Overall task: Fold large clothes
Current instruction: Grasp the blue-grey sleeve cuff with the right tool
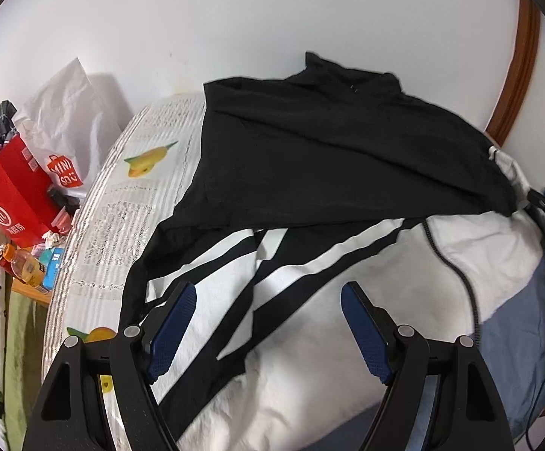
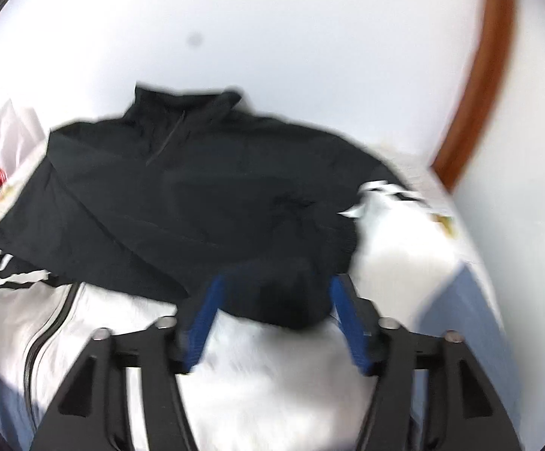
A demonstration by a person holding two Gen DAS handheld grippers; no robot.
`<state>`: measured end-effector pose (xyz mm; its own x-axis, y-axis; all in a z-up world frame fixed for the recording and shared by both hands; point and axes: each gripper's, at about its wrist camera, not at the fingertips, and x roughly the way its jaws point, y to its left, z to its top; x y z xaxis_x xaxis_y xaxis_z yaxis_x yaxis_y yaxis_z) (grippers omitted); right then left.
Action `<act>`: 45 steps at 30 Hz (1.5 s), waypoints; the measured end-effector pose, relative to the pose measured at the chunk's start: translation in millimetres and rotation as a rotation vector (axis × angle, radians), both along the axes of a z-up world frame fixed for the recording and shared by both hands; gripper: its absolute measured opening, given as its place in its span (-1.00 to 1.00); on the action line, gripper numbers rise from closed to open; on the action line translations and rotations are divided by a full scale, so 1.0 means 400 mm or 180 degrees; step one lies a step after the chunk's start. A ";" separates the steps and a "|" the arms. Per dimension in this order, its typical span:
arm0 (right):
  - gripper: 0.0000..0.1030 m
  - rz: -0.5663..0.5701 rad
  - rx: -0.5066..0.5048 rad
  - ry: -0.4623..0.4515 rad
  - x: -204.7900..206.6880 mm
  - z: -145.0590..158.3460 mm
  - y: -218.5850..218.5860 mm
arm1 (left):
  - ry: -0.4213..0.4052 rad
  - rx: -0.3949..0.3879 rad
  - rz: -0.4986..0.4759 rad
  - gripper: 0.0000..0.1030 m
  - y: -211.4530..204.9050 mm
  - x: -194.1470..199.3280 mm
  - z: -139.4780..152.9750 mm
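1. The black jacket (image 1: 328, 158) lay spread on the table (image 1: 122, 203), over a white garment (image 1: 310, 319).
2. The left gripper (image 1: 268, 323) stood released above the striped sleeve (image 1: 272, 259).
3. The right gripper (image 2: 276, 315) stood released, with the jacket's hem between its pads.

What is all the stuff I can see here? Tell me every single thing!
jacket: one, black with white stripes, spread on the table
tablecloth: one, pale lace with fruit pictures, over the table
white cloth: one, under the jacket's near edge
red bag: one, left of the table
white shopping bag: one, behind the red bag
bottle: one, orange, lying at the left
wooden frame: one, brown, far right
left gripper: black, blue pads, open above the stripes
right gripper: black, blue pads, open, a jacket fold between them
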<state>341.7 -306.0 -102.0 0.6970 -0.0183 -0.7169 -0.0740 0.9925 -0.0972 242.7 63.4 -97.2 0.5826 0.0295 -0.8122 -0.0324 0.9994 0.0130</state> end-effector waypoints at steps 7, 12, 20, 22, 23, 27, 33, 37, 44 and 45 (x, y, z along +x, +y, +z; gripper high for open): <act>0.40 -0.0778 0.0132 0.0029 -0.224 0.014 -0.260 | -0.0181 0.0033 -0.0037 0.51 -0.039 -0.072 0.065; 0.39 -0.1077 -0.0055 0.0225 -0.368 -0.037 -0.375 | -0.0169 -0.0088 -0.0049 0.51 -0.055 -0.109 0.086; 0.39 -0.1201 -0.0203 0.0428 -0.510 -0.147 -0.434 | -0.0104 -0.0093 -0.0004 0.51 -0.061 -0.164 0.069; 0.39 -0.1276 -0.0150 0.0369 -0.519 -0.157 -0.456 | -0.0064 -0.0086 0.0048 0.51 -0.054 -0.171 0.058; 0.36 -0.1335 -0.0130 0.0328 -0.522 -0.155 -0.466 | -0.0048 -0.0082 0.0074 0.51 -0.051 -0.174 0.055; -0.95 -0.1374 -0.0209 0.0333 -0.506 -0.153 -0.491 | -0.0045 -0.0029 0.0151 0.51 -0.031 -0.191 0.040; -0.95 -0.1351 -0.0434 0.0028 -0.507 -0.063 -0.454 | 0.0043 -0.0012 0.0260 0.51 0.030 -0.207 0.000; -0.95 -0.1316 -0.0514 -0.0216 -0.503 0.038 -0.414 | 0.0093 0.0125 0.0403 0.51 0.082 -0.208 -0.027; -0.96 -0.1007 -0.0564 -0.0568 -0.404 0.196 -0.258 | 0.0201 -0.0037 0.0496 0.51 0.170 -0.209 -0.071; -0.96 -0.0901 -0.0532 -0.0626 -0.377 0.221 -0.216 | 0.0192 -0.0065 0.0489 0.51 0.178 -0.209 -0.075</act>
